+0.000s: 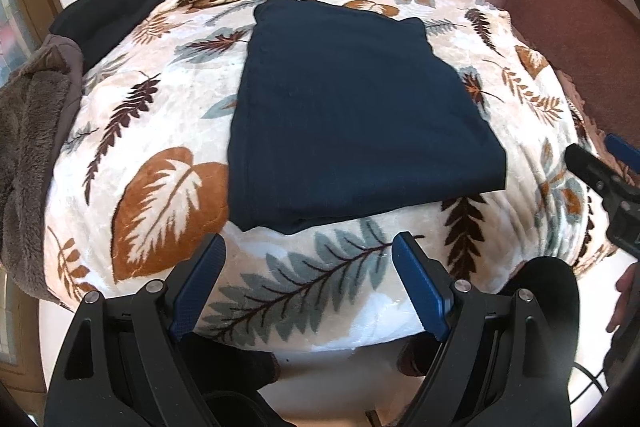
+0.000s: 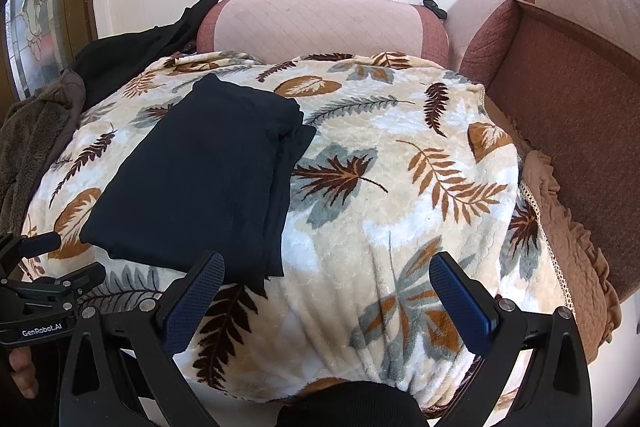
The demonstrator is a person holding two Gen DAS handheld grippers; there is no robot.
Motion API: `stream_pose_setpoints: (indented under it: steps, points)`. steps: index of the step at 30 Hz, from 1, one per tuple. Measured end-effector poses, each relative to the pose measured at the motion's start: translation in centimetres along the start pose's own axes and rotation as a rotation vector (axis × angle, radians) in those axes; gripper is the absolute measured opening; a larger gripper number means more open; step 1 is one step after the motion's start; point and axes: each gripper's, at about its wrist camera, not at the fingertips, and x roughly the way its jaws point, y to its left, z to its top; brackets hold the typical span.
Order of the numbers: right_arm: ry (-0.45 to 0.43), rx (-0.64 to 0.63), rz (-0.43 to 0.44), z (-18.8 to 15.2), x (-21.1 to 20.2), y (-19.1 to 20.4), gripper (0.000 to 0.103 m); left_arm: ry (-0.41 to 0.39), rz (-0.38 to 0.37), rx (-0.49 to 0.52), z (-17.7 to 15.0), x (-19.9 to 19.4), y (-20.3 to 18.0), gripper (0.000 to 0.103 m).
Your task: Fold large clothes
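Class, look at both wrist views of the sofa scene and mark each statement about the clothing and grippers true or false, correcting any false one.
1. The dark navy folded garment lies on the cream leaf-patterned plush blanket. True.
2. The left gripper is clamped on the navy garment. False: its jaws stand open over the blanket, short of the garment's near edge.
3. The right gripper is open and holds nothing. True.
4. The navy garment is spread out flat, unfolded. False: it is a compact rectangle with stacked layers along one edge.
5. A black garment lies beside the pink quilted sofa backrest. True.
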Motion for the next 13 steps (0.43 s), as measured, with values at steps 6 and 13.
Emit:
stream_pose_setpoints:
  steps: [6,13]
  points:
    - [0.013,0.007,0.001,-0.2,0.1,-0.1,0.103,-0.013,-0.075,-0.006,0.5,-1.1,-0.8,0.086]
    - [0.018,0.011,-0.009,-0.1,0.3,-0.4,0.103,0.01,-0.054,0.021,0.1,-0.8,-1.8,0.086]
